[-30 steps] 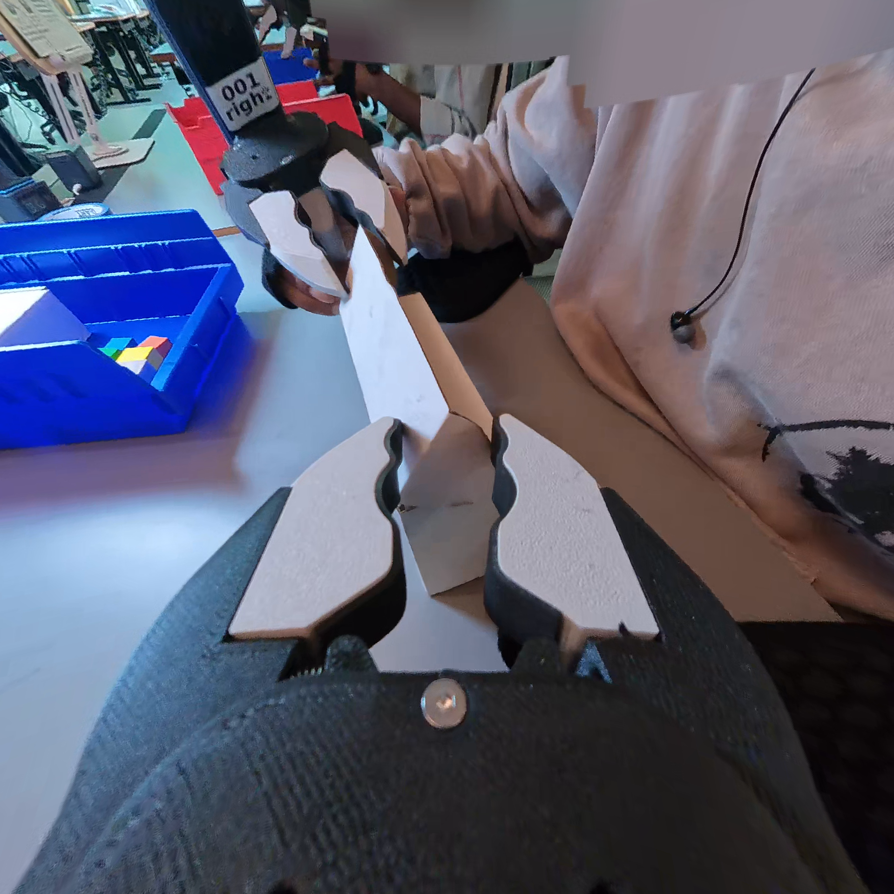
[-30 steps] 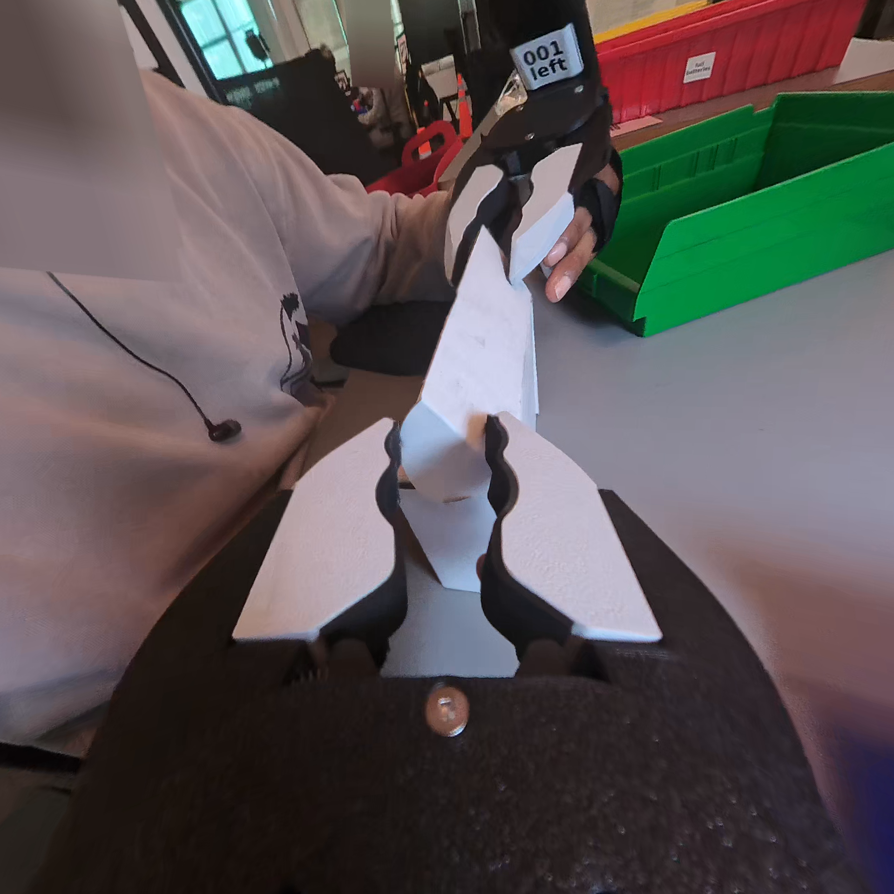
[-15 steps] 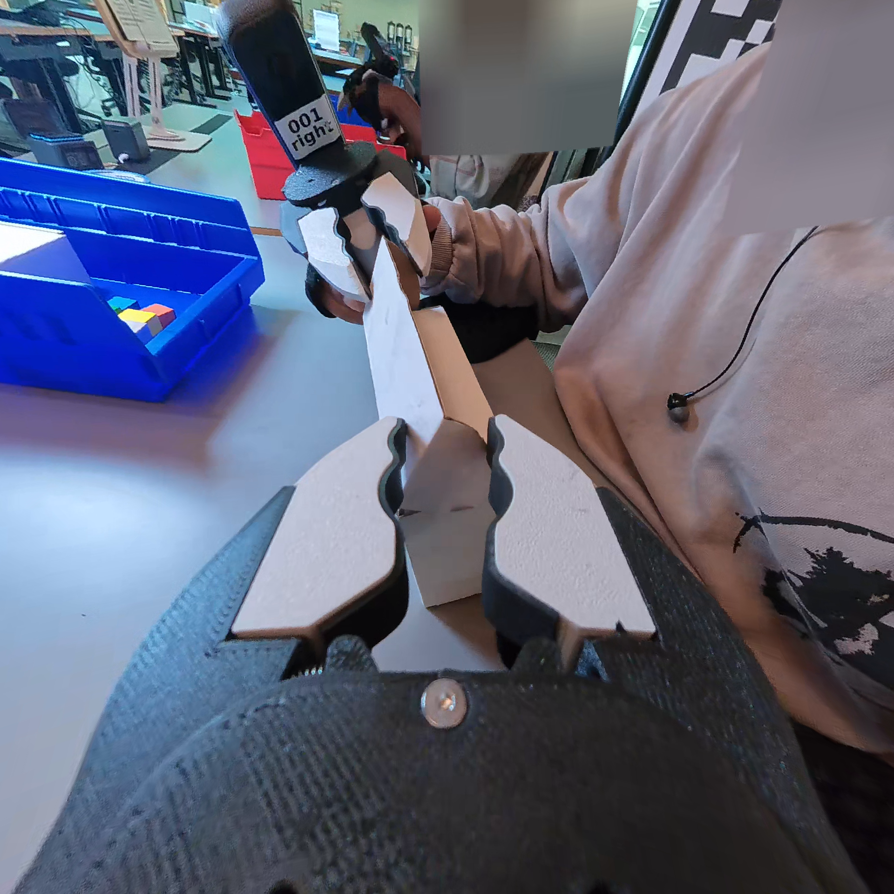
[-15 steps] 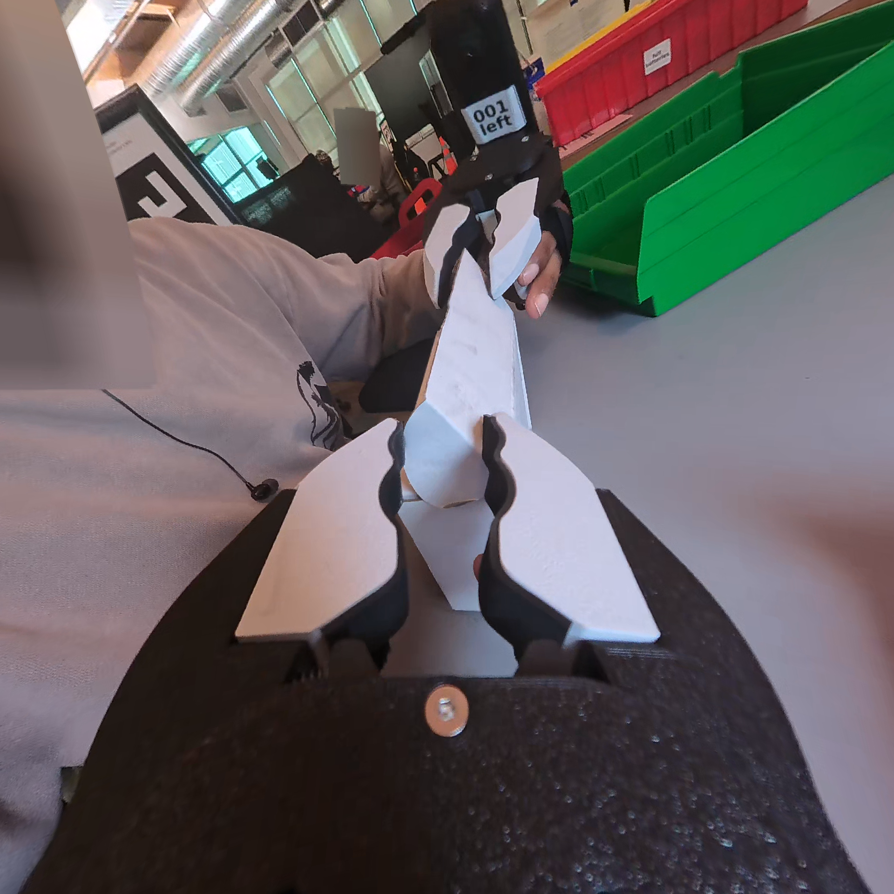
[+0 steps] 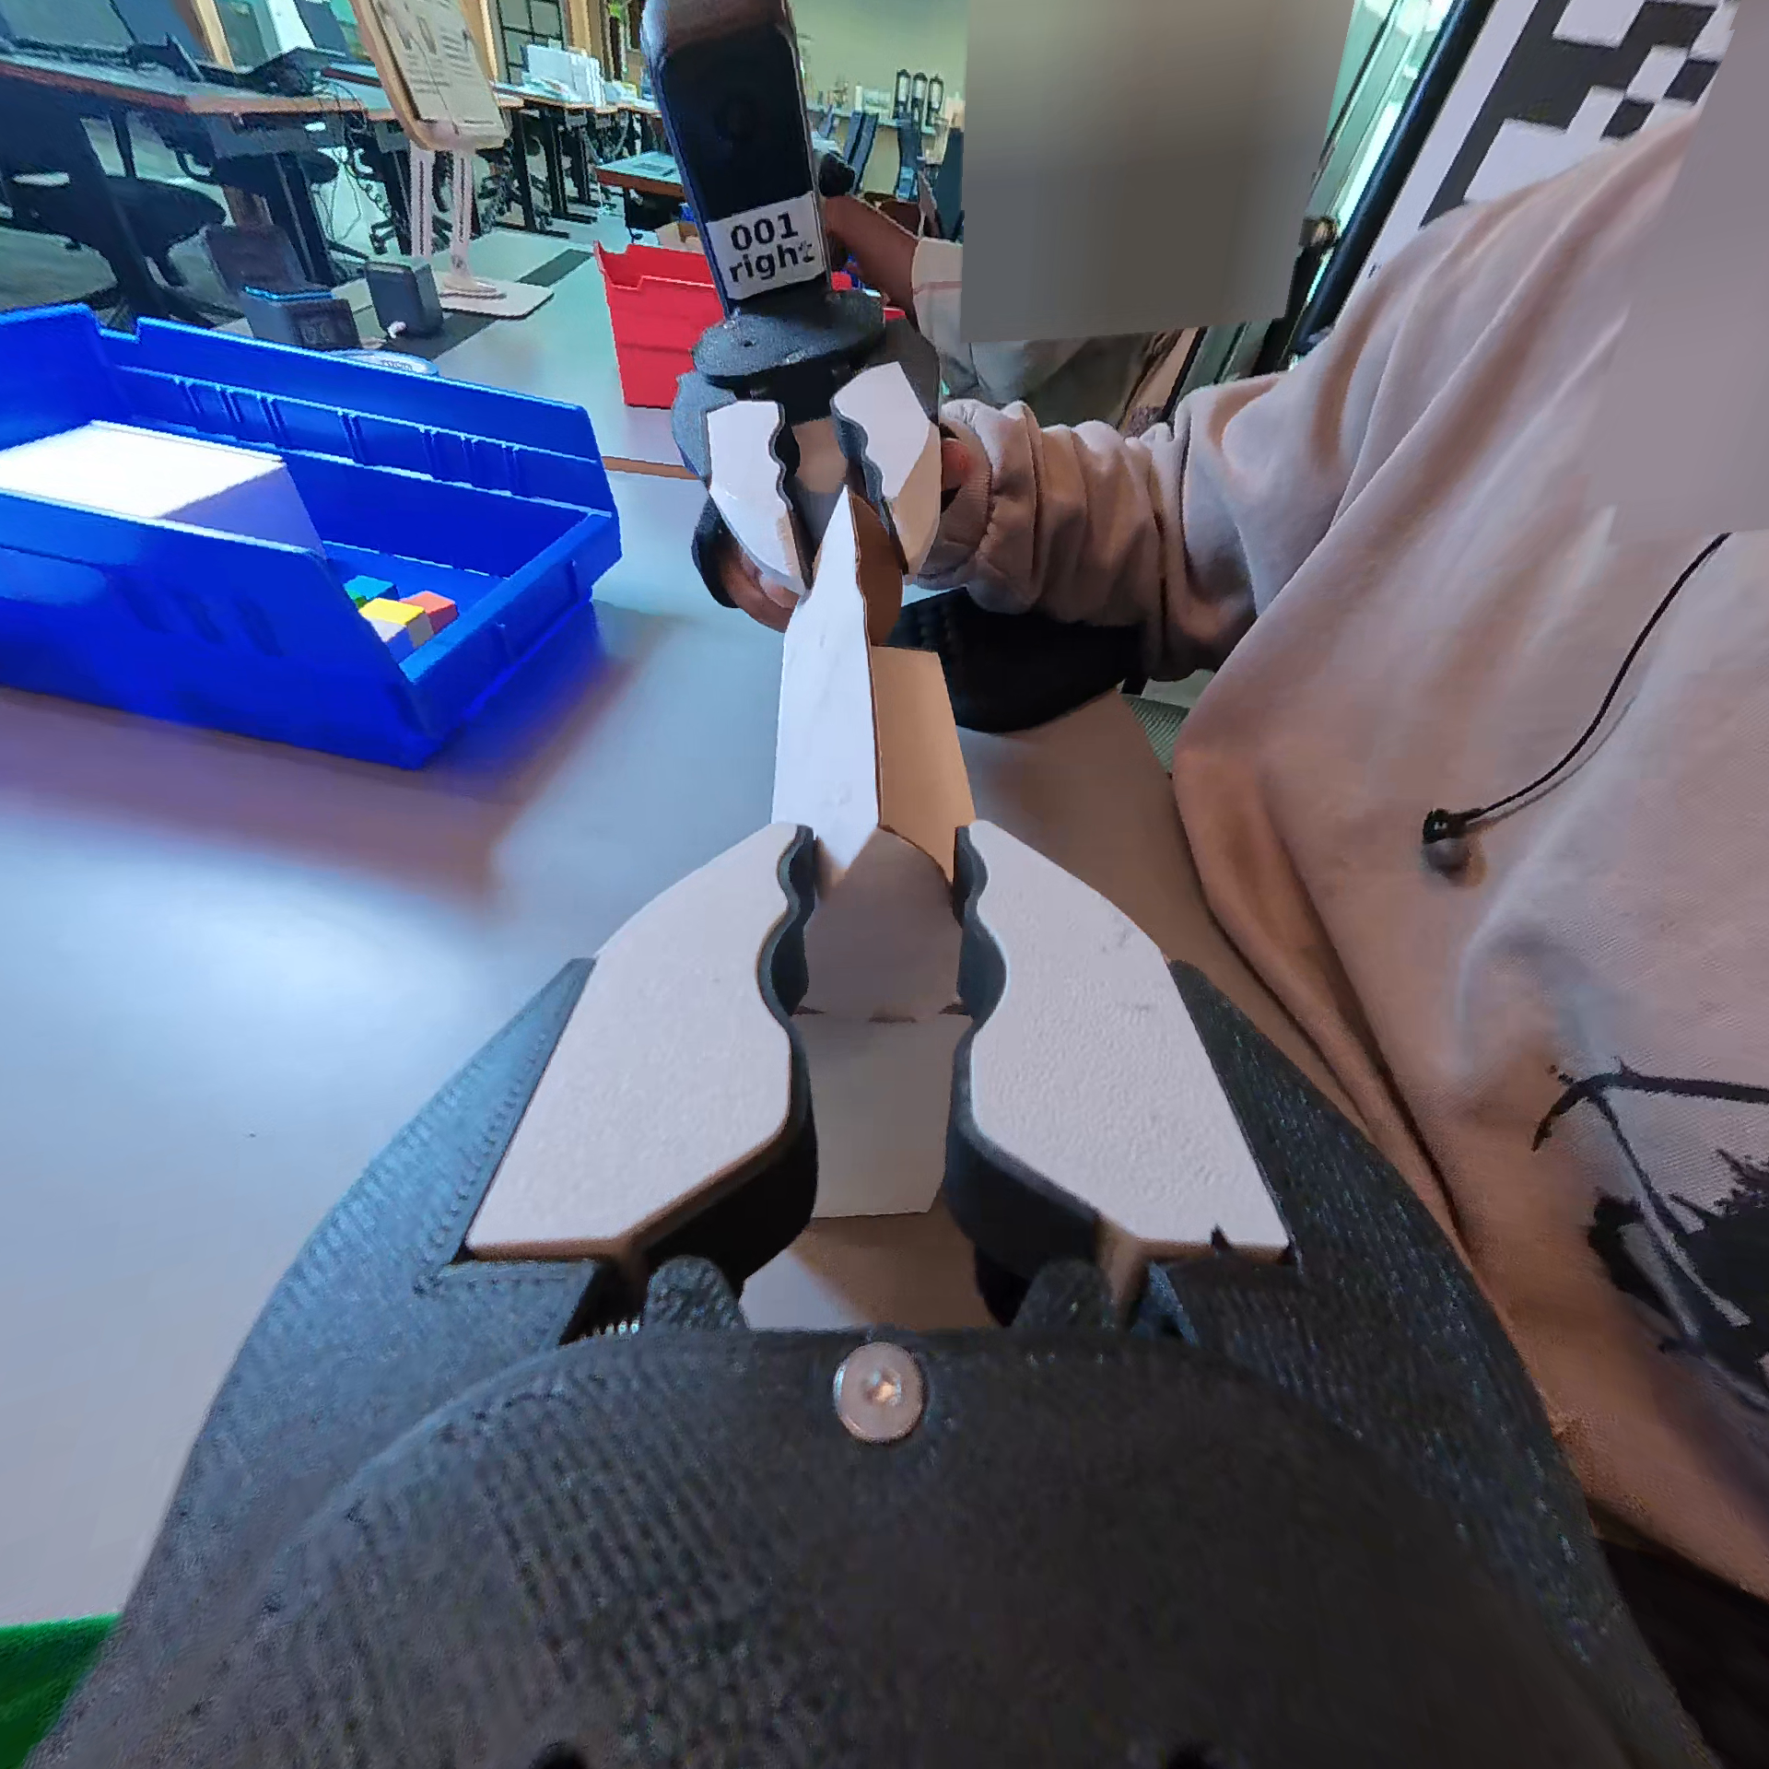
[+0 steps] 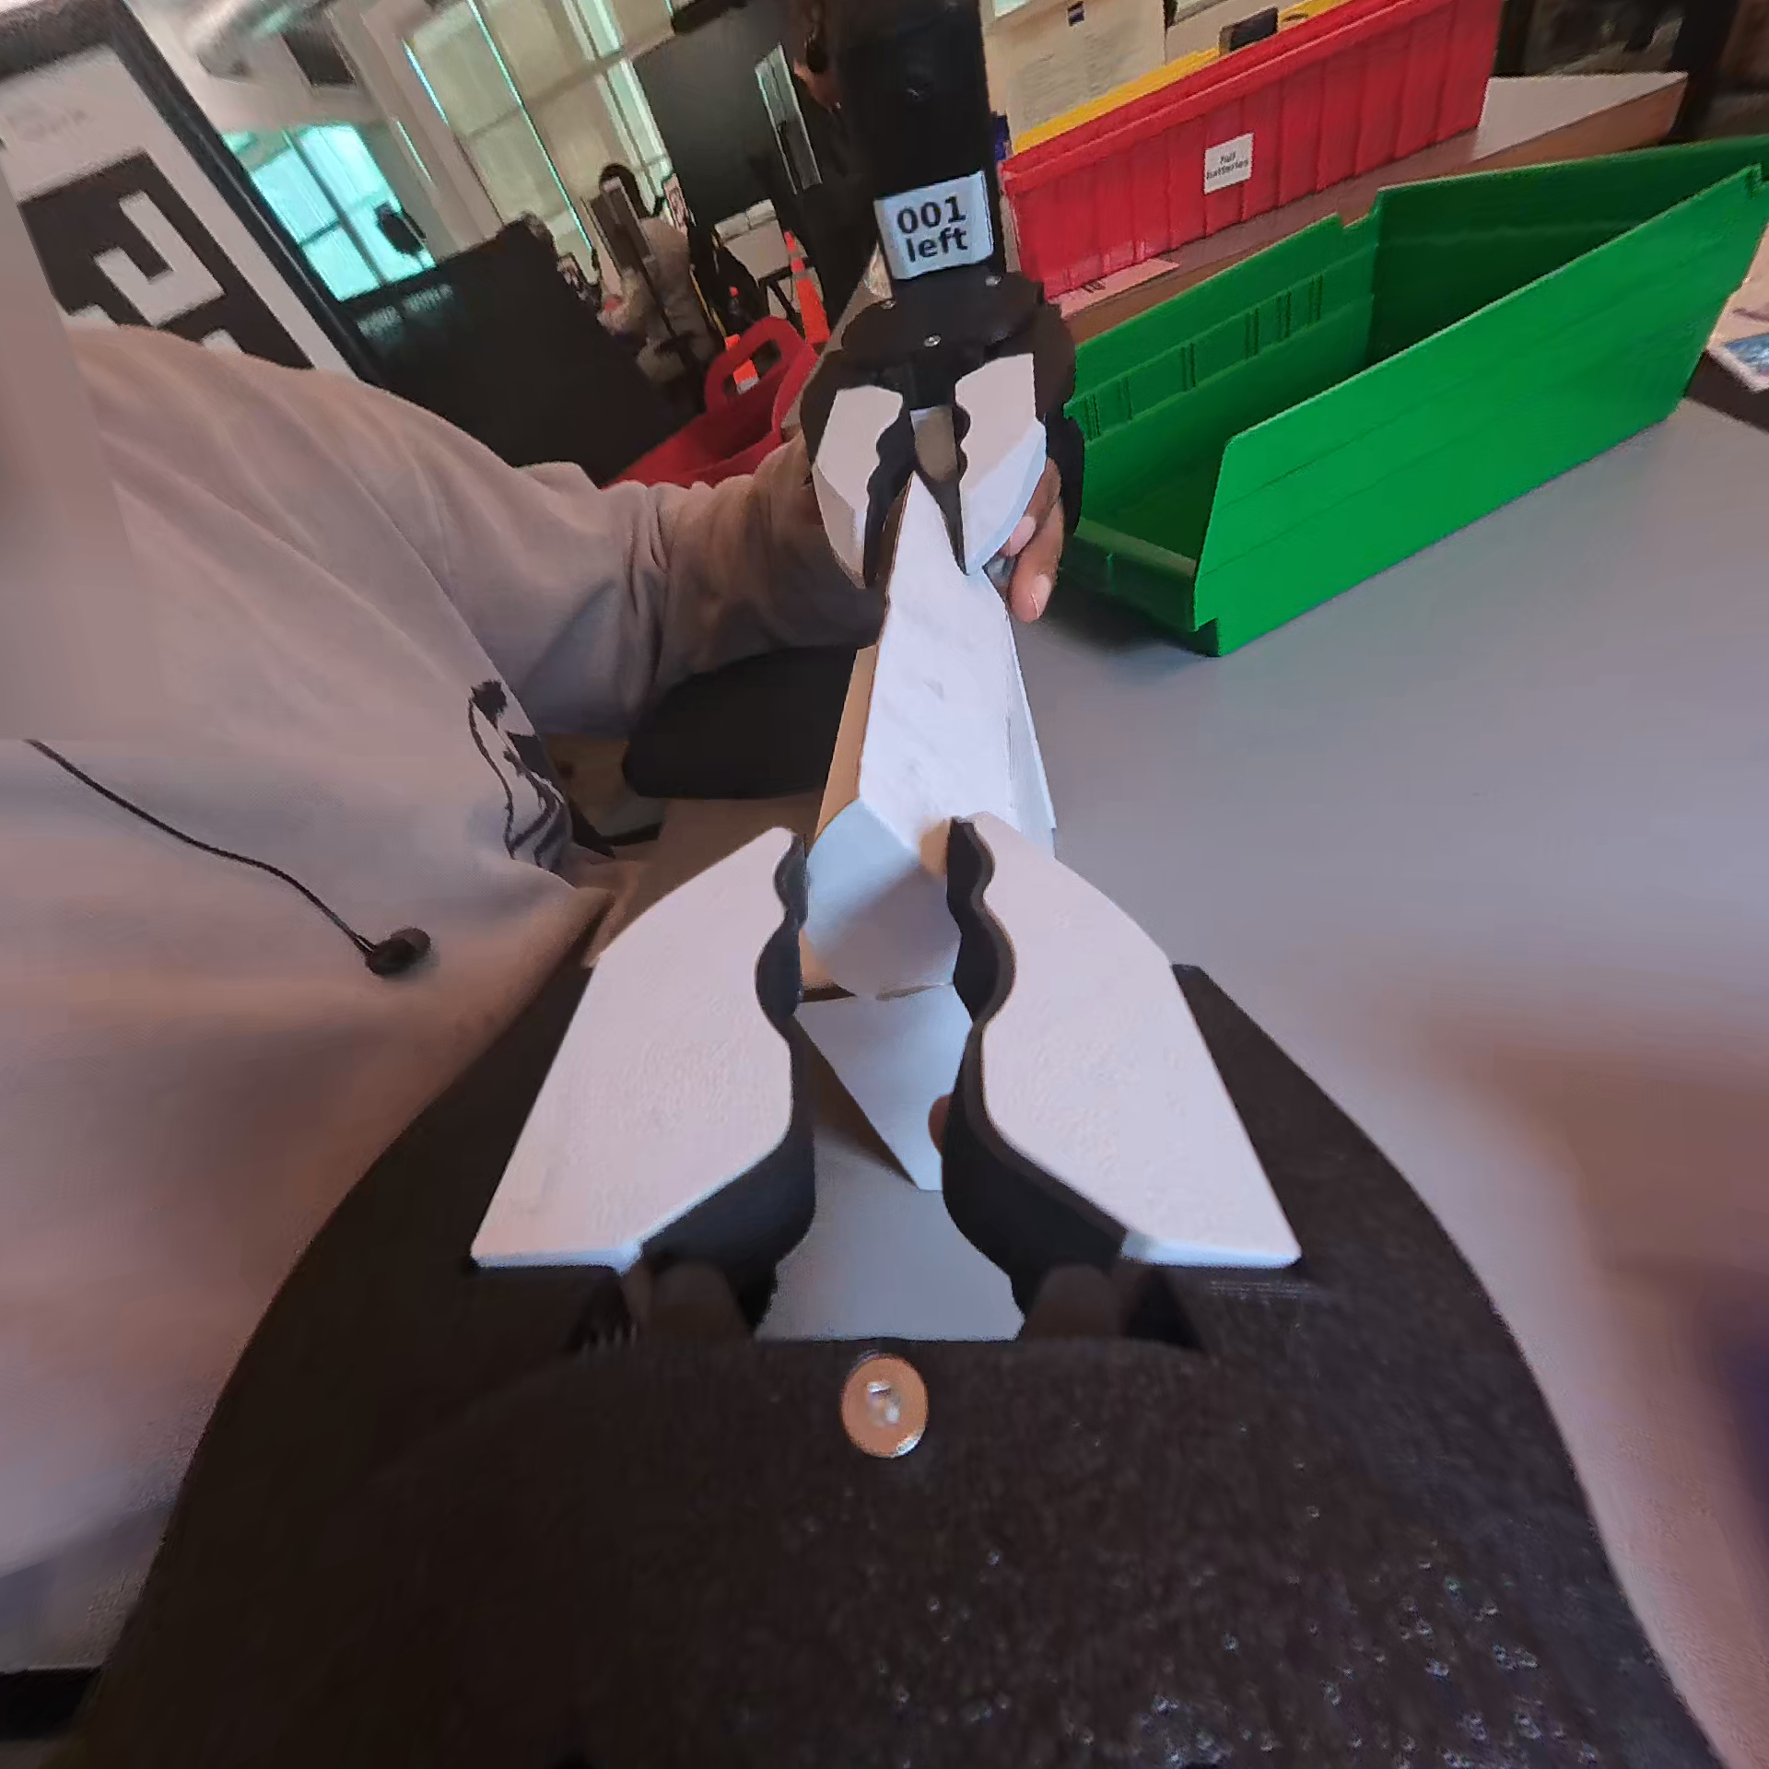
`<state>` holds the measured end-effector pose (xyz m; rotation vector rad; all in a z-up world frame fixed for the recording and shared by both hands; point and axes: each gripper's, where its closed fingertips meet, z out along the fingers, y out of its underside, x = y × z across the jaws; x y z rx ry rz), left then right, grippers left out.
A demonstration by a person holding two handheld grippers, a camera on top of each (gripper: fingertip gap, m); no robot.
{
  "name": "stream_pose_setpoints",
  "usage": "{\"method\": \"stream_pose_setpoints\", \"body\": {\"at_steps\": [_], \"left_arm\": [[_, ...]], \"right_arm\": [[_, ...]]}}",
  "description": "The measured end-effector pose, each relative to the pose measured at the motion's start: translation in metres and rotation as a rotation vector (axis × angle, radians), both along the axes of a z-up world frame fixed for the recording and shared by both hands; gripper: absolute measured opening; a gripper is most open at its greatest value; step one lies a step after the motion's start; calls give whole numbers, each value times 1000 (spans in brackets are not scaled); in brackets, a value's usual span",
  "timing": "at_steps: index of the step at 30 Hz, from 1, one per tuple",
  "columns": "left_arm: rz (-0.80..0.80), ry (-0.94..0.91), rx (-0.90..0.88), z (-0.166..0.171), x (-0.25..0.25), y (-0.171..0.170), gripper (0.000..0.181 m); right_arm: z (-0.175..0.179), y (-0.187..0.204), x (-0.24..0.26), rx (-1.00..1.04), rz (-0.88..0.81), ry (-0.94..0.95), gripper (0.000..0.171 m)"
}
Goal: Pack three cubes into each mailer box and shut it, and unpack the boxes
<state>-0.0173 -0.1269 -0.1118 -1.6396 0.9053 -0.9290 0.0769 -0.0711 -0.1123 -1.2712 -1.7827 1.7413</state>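
A white mailer box (image 5: 828,708) with a brown inside is held in the air between both grippers, over the table's near edge. My left gripper (image 5: 881,847) is shut on a side flap at one end. My right gripper (image 6: 876,847) is shut on the flap at the other end (image 6: 943,727). Each gripper shows in the other's view: the right one (image 5: 833,498) and the left one (image 6: 924,498). Several coloured cubes (image 5: 402,608) lie in the blue bin (image 5: 479,670) at the left. What the box holds is hidden.
A green bin (image 6: 1436,421) stands on the grey table (image 6: 1436,766) at the right. Red bins (image 6: 1244,163) sit behind it, and one red bin (image 5: 660,316) behind the blue one. A white flat piece (image 5: 144,469) lies in the blue bin. The person's torso (image 5: 1436,766) is close behind the box. Some 12 centimeters of space lies between my two pairs of fingers.
Both grippers have lifted and tilted with the box still gripped between them. The views now look higher across the room. Neither grip has changed.
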Motion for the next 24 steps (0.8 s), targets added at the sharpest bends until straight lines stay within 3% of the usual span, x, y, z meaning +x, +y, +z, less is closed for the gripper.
{"method": "stream_pose_setpoints", "body": {"at_steps": [7, 14, 24], "left_arm": [[68, -102, -101, 3, -1, 2, 27], [49, -65, -41, 3, 0, -2, 27], [10, 86, 99, -3, 3, -11, 28]], "right_arm": [[4, 0, -2, -182, -15, -66, 28], [5, -1, -3, -291, -45, -130, 28], [-1, -11, 1, -16, -82, -39, 28]]}}
